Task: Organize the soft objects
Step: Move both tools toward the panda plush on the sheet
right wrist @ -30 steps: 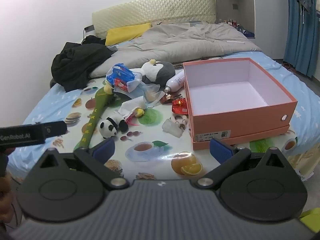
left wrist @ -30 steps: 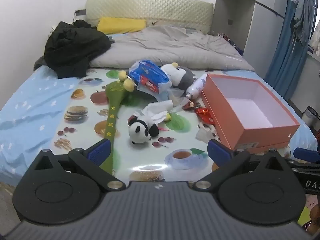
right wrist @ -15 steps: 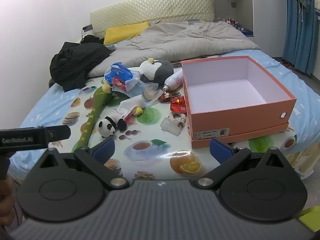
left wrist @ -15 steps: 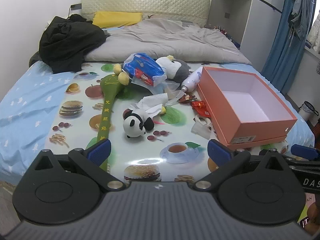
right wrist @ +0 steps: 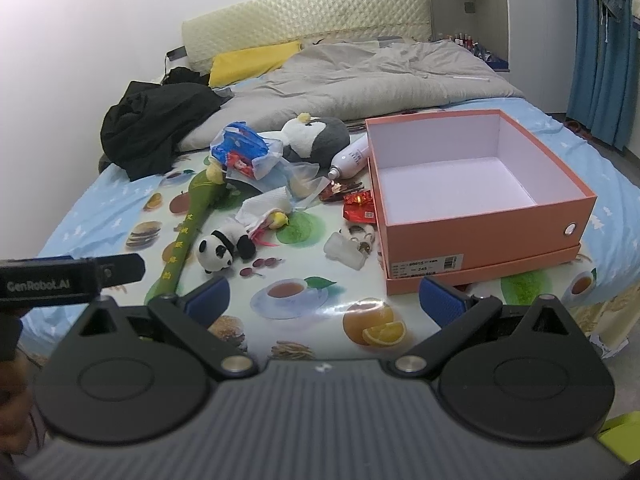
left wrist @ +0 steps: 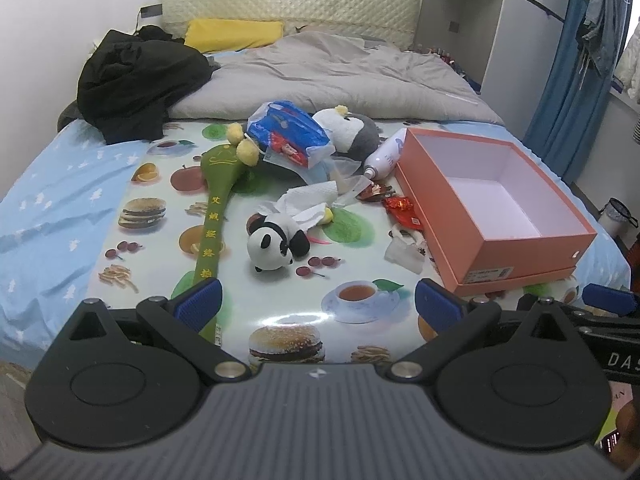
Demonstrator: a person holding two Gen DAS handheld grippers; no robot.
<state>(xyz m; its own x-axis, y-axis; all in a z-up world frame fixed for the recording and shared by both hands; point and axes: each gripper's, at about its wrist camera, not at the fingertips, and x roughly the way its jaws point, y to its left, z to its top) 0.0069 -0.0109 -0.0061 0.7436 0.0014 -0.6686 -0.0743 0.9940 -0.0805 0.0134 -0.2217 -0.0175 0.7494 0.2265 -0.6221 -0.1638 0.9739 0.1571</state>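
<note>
A small panda plush (left wrist: 276,246) (right wrist: 224,249) lies on the food-print mat in the middle of the bed. A grey-and-white penguin plush (left wrist: 352,132) (right wrist: 316,140) lies behind it, next to a blue snack bag (left wrist: 286,132) (right wrist: 240,152). A long green plush stick (left wrist: 216,208) (right wrist: 188,228) lies at the left. An open orange box (left wrist: 492,248) (right wrist: 480,236) stands empty at the right. My left gripper (left wrist: 318,304) is open and empty, hovering before the bed's near edge. My right gripper (right wrist: 324,300) is open and empty too.
White tissue (left wrist: 308,200), red candy wrappers (left wrist: 400,206), a white bottle (left wrist: 382,158) and a clear plastic piece (left wrist: 404,254) lie between the toys and the box. A black jacket (left wrist: 136,80), grey duvet (left wrist: 340,76) and yellow pillow (left wrist: 234,34) are farther back.
Both grippers have drawn back and lifted a little, so the bed looks slightly farther off. Both stayed open. Nothing on the bed has moved.
</note>
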